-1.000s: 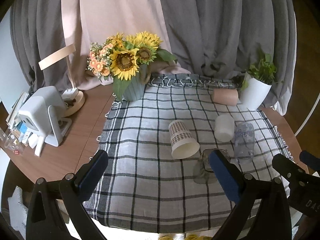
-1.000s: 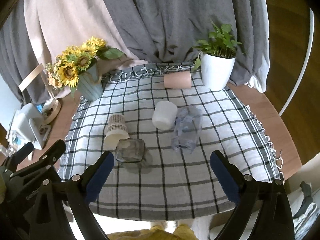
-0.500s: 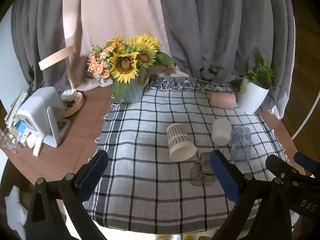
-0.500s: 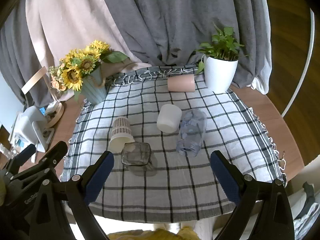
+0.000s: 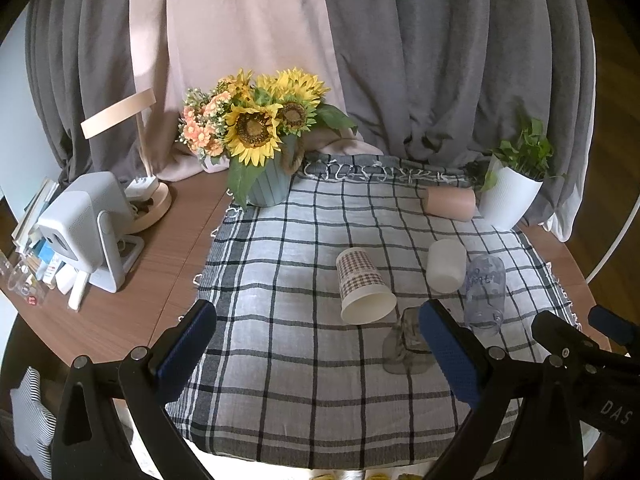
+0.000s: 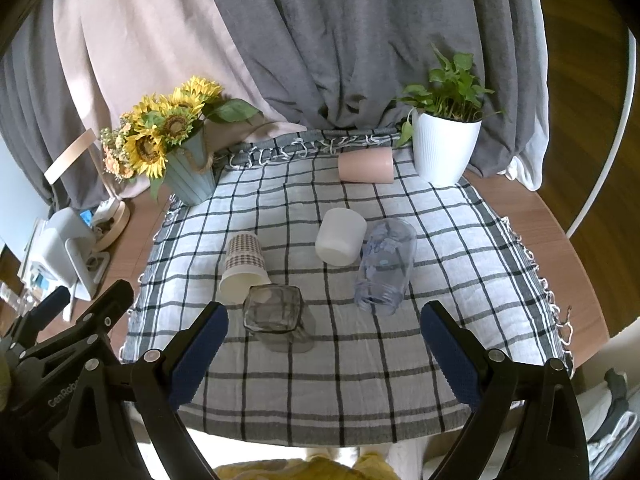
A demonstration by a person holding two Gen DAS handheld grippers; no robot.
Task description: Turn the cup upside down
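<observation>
Several cups lie on their sides on a checked cloth: a plaid paper cup, a smoky square glass, a white cup, a clear printed tumbler and a pink cup at the back. My left gripper is open and empty above the cloth's front. My right gripper is open and empty, the smoky glass just beyond its left finger. The right gripper also shows at the lower right of the left wrist view.
A sunflower vase stands at the cloth's back left. A white plant pot stands at the back right. A white device and a lamp base sit on the wooden table to the left. Curtains hang behind.
Both grippers have drawn back and up a little from the cups; the cups look smaller and lower in view. The cups have not moved. Both grippers stay open.
</observation>
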